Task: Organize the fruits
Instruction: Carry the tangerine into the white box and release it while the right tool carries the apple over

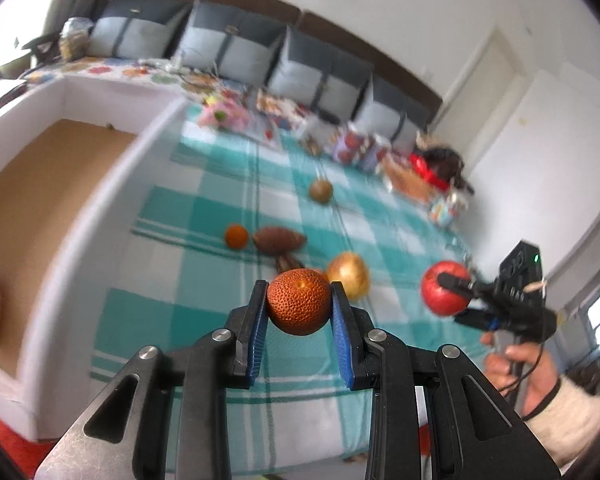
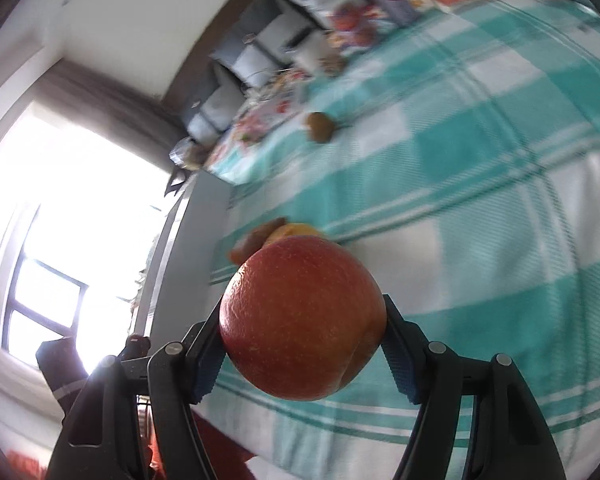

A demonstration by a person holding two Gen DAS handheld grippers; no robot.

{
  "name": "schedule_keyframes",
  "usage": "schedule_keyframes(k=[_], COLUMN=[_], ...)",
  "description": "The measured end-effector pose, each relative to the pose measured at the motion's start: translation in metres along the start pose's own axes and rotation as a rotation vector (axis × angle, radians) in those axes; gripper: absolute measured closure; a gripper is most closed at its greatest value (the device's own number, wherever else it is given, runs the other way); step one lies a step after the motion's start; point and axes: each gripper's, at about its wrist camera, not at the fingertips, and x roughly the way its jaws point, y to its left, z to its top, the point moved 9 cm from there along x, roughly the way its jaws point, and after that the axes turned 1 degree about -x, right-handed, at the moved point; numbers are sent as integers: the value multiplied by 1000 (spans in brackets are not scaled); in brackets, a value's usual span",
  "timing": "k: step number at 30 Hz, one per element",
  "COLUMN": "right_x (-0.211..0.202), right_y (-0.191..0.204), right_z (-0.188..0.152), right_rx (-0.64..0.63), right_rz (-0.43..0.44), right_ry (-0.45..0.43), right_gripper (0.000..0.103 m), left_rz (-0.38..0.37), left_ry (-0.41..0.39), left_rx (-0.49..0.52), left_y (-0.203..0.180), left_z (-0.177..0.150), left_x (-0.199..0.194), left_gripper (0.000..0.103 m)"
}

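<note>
A dimpled orange fruit (image 1: 298, 302) is held in the left tool (image 1: 299, 306), a smooth red apple (image 2: 300, 320) in the right tool (image 2: 302, 330); both are being carried, and release into the white-walled cardboard box (image 1: 100, 184) at ten o'clock is judged next.

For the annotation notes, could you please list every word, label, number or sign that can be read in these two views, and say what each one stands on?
No text can be read in either view.
The printed boxes at the far edge of the checked cloth carry coloured pictures, but any lettering is too blurred.
The right gripper, holding the red apple, has pale marks on its black body, too small to read.
The dimpled orange in the left gripper bears no label.
</note>
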Motion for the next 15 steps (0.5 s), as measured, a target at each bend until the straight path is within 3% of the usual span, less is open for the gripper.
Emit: schedule_keyframes(k=[4, 7, 10, 15], right_x=[28, 61, 98, 164], right_y=[73, 127, 187, 273], right_z=[-1, -12, -31, -64], right_rx=[-117, -200, -300, -494], right_rz=[74, 128, 179, 201], right_ry=[56, 119, 192, 282], right_gripper=[34, 34, 34, 34], left_rz=[45, 137, 206, 365], left_ry=[-82, -104, -56, 87], left_rx=[-81, -147, -215, -222], left_y=[40, 92, 137, 181], left_z=[31, 44, 38, 15], left_x=[-37, -56, -53, -30], left_gripper=[73, 73, 73, 73])
